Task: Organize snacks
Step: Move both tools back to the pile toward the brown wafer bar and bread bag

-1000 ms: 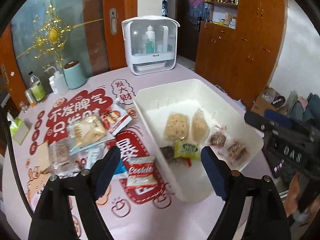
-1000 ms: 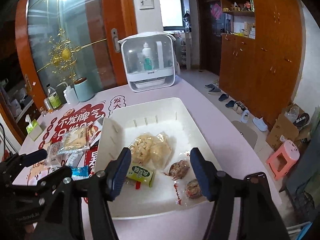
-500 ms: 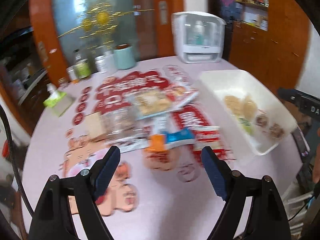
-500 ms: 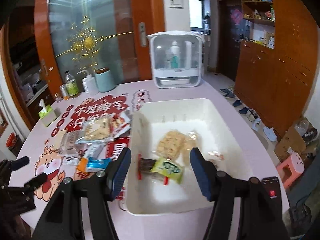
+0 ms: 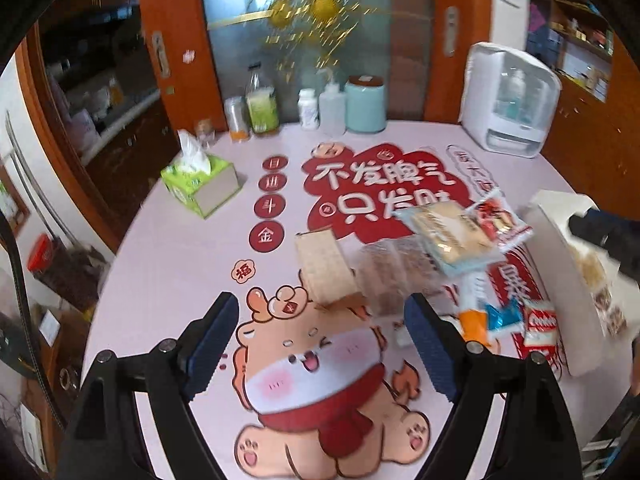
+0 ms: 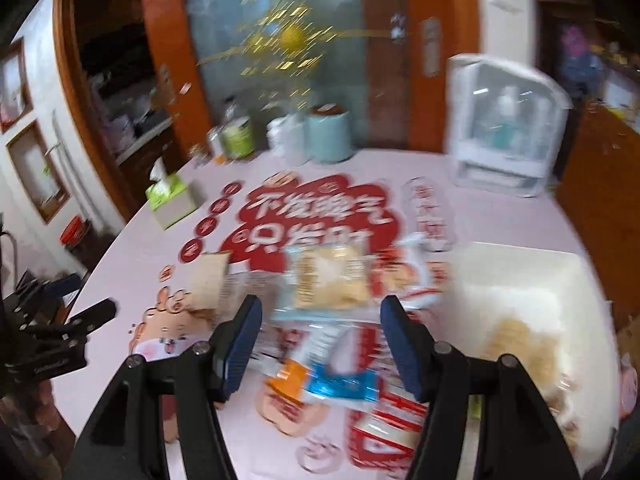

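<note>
Several snack packs lie loose on the tabletop (image 5: 168,264), heaped between your two grippers and the white bin (image 6: 532,276) at the right edge. Your right gripper (image 6: 320,344) is the nearer one: spread, nothing between its fingers, it points straight at the heap, with the clear cracker bag (image 6: 330,280) just ahead of its fingertips and the blue packet (image 6: 344,386) beneath them. That cracker bag lies flat, its long axis running roughly away from you, so I judge a grasp across its short sides suits best. Your left gripper (image 5: 320,340) is spread too and empty, over the cartoon print, with the heap ahead and to its right, the tan packet (image 5: 324,268) closest to it.
</note>
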Demonstrator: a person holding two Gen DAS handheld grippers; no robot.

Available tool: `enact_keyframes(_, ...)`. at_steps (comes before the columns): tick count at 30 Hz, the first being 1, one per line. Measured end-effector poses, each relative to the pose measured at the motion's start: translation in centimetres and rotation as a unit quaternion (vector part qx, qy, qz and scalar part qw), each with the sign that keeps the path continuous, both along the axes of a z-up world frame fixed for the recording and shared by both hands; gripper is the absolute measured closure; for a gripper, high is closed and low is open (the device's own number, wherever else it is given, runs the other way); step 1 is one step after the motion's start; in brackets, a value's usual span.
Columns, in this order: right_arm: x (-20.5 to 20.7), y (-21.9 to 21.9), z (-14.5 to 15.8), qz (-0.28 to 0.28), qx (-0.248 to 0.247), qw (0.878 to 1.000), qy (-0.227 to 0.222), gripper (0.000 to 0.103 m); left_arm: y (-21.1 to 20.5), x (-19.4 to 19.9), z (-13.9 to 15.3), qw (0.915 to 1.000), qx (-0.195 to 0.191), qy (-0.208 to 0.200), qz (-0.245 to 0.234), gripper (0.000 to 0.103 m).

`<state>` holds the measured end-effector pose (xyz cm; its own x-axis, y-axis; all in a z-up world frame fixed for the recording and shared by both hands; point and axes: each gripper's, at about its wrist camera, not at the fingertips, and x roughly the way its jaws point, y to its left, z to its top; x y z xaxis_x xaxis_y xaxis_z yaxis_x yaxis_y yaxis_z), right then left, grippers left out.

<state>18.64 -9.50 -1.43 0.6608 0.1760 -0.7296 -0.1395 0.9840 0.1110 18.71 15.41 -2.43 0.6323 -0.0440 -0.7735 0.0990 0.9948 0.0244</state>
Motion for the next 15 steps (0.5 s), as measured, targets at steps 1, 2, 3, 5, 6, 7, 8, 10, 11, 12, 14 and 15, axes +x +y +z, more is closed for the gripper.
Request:
enact_keyframes(1,1.3,1.3,-0.8,0.013,0.003,1.0,0.015,0.041,0.5,0.9,-0.5,1.0,-0.002,0.008,0.003,0.019)
enact_keyframes(2,2.5,2.5,-1.8,0.022,0.004,0.999,0.032,0.041,1.0,2.0,-1.3,0.9998,-0.001,0.017,0.008,0.019)
enact_keyframes(3,3.5,3.4,-2.8,0.028,0.005,0.999,0.047,0.041,1.3,2.6,-1.8,0.9997,0.002,0.021,0.012,0.019)
enact_keyframes(5,6.0,5.7,-5.5,0.045,0.002,0.995,0.084,0.041,1.7,3.6,-2.9,0.9994,0.007,0.029,0.014,0.019)
enact_keyframes(6,6.9,6.5,-6.7,0.044,-0.002,0.994,0.098,0.041,1.8,3.9,-3.5,0.9994,0.01,0.032,0.012,0.019)
enact_keyframes(7,7.8,7.3,-7.9,0.042,-0.006,0.993,0.112,0.041,1.9,4.3,-4.1,0.9991,0.016,0.036,0.012,0.019)
enact_keyframes(8,8.7,7.9,-9.0,0.039,-0.009,0.991,0.124,0.041,1.8,4.5,-4.4,0.999,0.019,0.039,0.011,0.019)
enact_keyframes(10,10.2,8.9,-11.0,0.034,-0.009,0.988,0.148,0.041,1.9,5.1,-5.3,0.9987,0.023,0.046,0.005,0.019)
enact_keyframes(11,10.9,9.0,-11.5,0.032,-0.006,0.987,0.158,0.041,1.8,5.4,-5.8,0.9984,0.027,0.049,0.005,0.019)
enact_keyframes(12,11.3,9.4,-11.9,0.032,-0.003,0.986,0.165,0.041,1.8,5.5,-6.0,0.9982,0.03,0.051,0.005,0.019)
enact_keyframes(14,12.0,10.0,-12.5,0.032,-0.005,0.984,0.174,0.041,1.9,6.0,-6.7,0.9978,0.034,0.057,0.004,0.019)
enact_keyframes(15,12.2,10.5,-12.8,0.033,-0.009,0.983,0.178,0.04,2.0,6.2,-6.9,0.9976,0.035,0.059,0.006,0.019)
